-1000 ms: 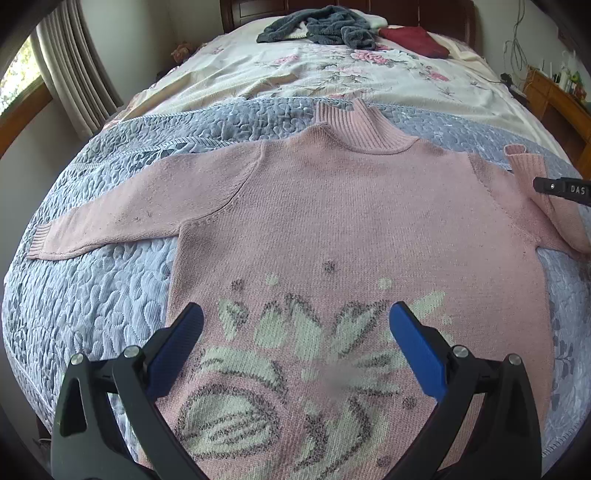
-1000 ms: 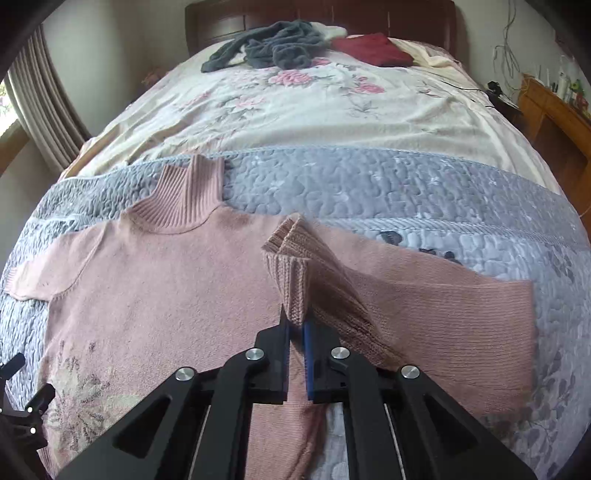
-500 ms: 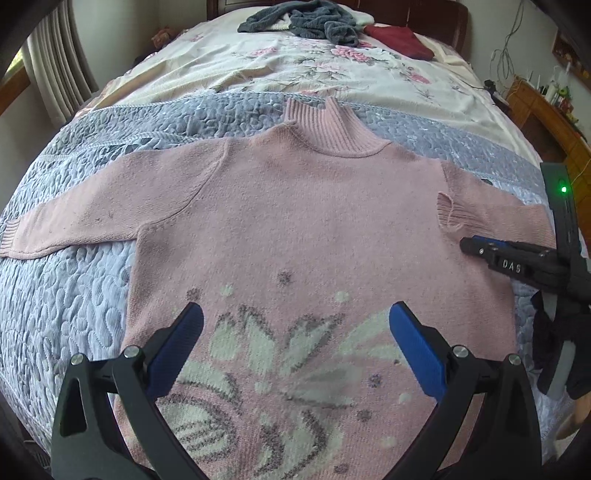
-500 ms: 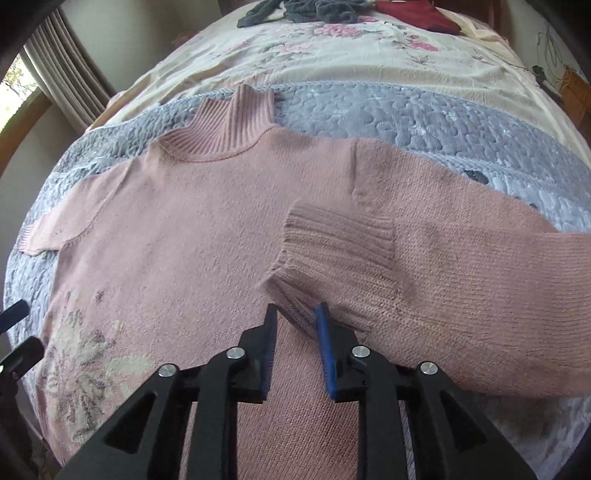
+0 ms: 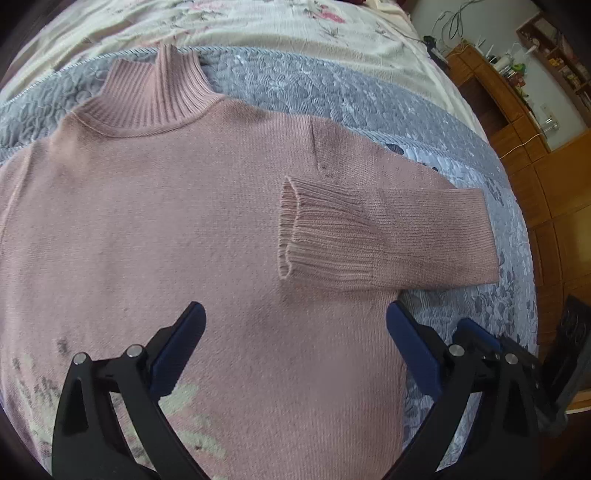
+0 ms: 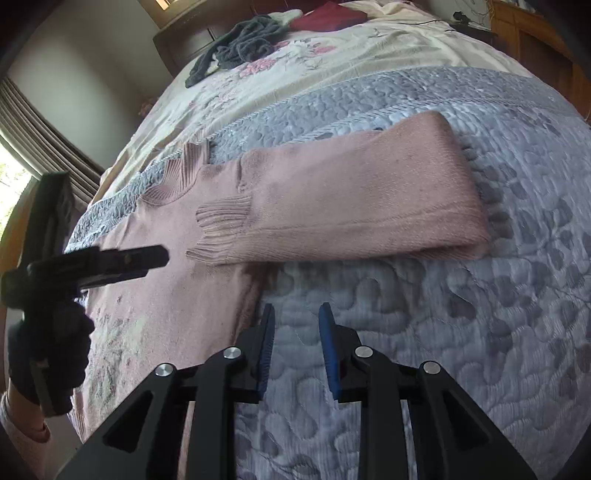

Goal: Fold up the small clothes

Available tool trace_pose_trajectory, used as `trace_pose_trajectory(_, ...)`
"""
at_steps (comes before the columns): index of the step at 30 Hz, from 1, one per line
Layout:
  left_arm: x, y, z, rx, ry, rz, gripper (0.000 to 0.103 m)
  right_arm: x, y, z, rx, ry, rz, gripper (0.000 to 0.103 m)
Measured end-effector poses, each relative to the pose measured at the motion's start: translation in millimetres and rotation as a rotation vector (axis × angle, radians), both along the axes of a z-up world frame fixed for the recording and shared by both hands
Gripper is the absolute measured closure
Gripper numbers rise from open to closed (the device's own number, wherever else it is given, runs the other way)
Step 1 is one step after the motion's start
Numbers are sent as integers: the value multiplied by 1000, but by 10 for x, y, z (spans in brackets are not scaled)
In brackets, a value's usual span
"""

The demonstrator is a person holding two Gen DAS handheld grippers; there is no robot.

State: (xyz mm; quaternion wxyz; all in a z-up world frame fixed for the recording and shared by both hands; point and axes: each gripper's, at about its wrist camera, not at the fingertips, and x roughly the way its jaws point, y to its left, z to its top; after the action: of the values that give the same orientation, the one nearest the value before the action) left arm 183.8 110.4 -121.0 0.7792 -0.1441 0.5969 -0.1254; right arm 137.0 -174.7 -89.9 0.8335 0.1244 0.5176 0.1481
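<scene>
A pink knitted sweater point(image 5: 184, 221) with a ribbed high collar point(image 5: 155, 99) lies flat on a grey quilt point(image 5: 332, 96). Its right sleeve point(image 6: 351, 199) is folded inward, and the ribbed cuff point(image 5: 310, 229) rests on the chest. My left gripper point(image 5: 295, 347) hangs open and wide above the sweater's body, just below the cuff, holding nothing. It also shows in the right wrist view as the left gripper point(image 6: 122, 258), held by a gloved hand point(image 6: 51, 350). My right gripper point(image 6: 297, 347) is open with a narrow gap and nothing in it, over bare quilt beside the sweater's side edge.
Beyond the quilt lies a floral bedsheet point(image 6: 295, 74) with a dark grey heap of clothes point(image 6: 240, 44) and a red item point(image 6: 328, 16) near the headboard. Wooden furniture point(image 5: 517, 110) stands along the bed's right side. A curtain point(image 6: 37, 122) hangs at the left.
The right gripper laid the sleeve cuff on the chest, let it go and drew back off the sweater onto the quilt. The left gripper moved up and right over the sweater's body.
</scene>
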Motion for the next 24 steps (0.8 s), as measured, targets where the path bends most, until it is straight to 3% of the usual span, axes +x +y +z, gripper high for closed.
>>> trace_pose_trajectory(2, 133, -90, -137, -49, 52, 3, 29, -78, -67, 4, -14, -11, -5, 77)
trace_pose_trajectory(6, 260, -201, -319, -130, 118, 30, 37, -173, -141, 2, -26, -27, -14, 77)
trace_pose_trajectory(9, 281, -247, -321, -116, 106, 39, 67, -212, -160, -16, -50, -36, -14, 77)
trace_pose_trajectory(11, 304, -241, -325, -111, 103, 55, 95, -226, -177, -37, -55, -31, -17, 77)
trace_pose_trajectory(14, 312, -175, -279, -125, 82, 82, 99, -231, -189, -50, -54, -27, -25, 77)
trace_pose_trajectory(17, 251, -60, -86, -132, 3, 106, 99, -225, -199, -34, -52, -30, -36, 77)
trace_pose_trajectory(24, 102, 594, 321, -44, -135, 179, 100, -44, -415, 32, 37, -3, -125, 69)
